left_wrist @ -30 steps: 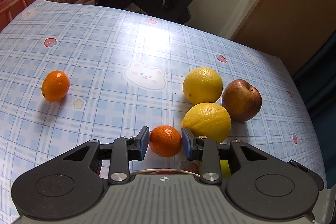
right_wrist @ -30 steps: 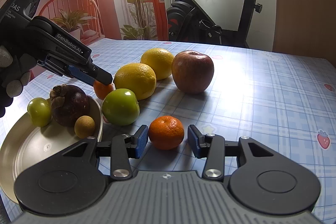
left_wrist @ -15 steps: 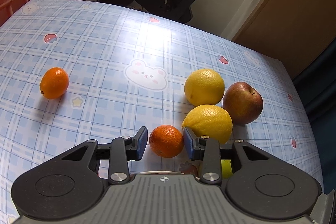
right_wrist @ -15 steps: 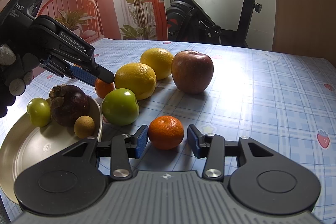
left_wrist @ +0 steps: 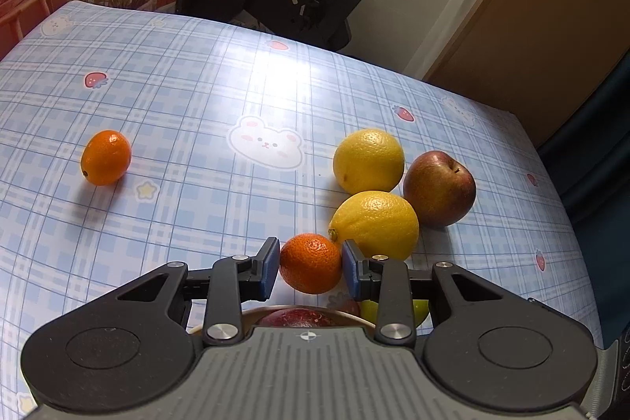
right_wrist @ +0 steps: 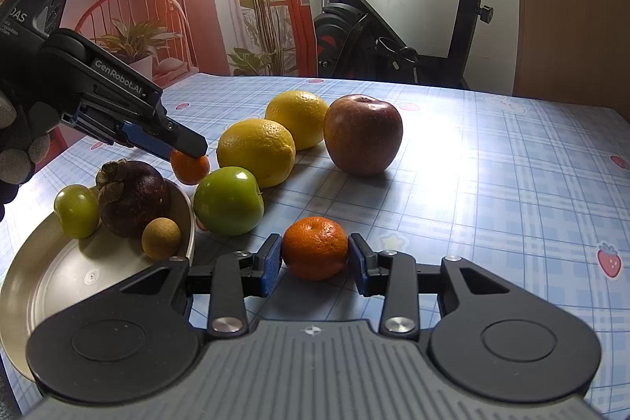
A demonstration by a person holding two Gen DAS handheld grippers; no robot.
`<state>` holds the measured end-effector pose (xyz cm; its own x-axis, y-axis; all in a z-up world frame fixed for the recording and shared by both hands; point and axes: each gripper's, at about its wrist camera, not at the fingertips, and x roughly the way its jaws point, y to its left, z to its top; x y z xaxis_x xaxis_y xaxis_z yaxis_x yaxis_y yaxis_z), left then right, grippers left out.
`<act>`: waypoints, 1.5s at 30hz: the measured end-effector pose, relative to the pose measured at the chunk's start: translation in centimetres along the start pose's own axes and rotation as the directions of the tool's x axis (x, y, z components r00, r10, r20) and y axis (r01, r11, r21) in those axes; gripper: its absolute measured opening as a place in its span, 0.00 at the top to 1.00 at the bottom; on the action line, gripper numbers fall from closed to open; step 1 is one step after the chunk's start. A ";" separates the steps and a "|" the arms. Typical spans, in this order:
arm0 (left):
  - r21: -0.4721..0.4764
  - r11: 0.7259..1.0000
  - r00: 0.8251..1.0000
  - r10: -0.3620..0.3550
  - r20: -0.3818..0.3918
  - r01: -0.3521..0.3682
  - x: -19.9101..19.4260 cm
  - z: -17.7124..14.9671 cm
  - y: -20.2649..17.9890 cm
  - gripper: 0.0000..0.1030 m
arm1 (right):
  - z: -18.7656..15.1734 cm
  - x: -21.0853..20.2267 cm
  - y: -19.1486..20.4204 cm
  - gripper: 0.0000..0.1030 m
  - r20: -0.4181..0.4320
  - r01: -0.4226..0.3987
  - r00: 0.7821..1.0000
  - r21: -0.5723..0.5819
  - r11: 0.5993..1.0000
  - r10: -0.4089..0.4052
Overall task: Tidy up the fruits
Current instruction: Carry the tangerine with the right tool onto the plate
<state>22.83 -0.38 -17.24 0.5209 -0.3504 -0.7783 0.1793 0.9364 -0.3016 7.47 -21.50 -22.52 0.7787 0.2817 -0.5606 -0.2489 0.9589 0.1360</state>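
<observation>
While both close, left tool (left_wrist: pixel 310 264) clamps tangerine (left_wrist: pixel 311 263), right tool (right_wrist: pixel 314 262) pinches mandarin (right_wrist: pixel 315 248).

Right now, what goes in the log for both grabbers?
left gripper: shut on near-plate tangerine | right gripper: jaws just closed onto table tangerine

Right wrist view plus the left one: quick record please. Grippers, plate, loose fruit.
left gripper: jaws have just closed further, clamped on the small mandarin beside the plate
right gripper: jaws have just been closing, pads against the front mandarin on the tablecloth
plate: holds mangosteen, small green fruit, small brown fruit
loose on tablecloth: green apple, two lemons, red apple, lone orange fruit off to the left
</observation>
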 end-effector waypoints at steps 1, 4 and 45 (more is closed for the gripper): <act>0.004 1.000 1.000 -0.002 0.006 0.002 -0.4 0.0 -0.1 0.65 | 0.0 0.0 -0.1 0.62 0.001 0.000 1.000 0.005 1.000 0.000; 0.016 1.000 0.999 -0.018 0.031 0.018 -2.0 -0.1 -0.1 0.65 | 0.0 -0.1 -0.2 0.62 0.004 0.000 1.000 0.014 1.000 0.000; 0.156 0.984 0.994 0.080 0.075 -0.091 -9.3 -11.6 3.0 0.65 | -0.3 -2.9 8.9 0.63 -0.037 -0.091 0.996 -0.138 0.986 0.087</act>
<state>8.85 5.45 -17.27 0.5949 -0.2721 -0.7563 0.2589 0.9557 -0.1401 2.83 -13.82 -19.99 0.7324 0.3627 -0.5762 -0.3959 0.9154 0.0730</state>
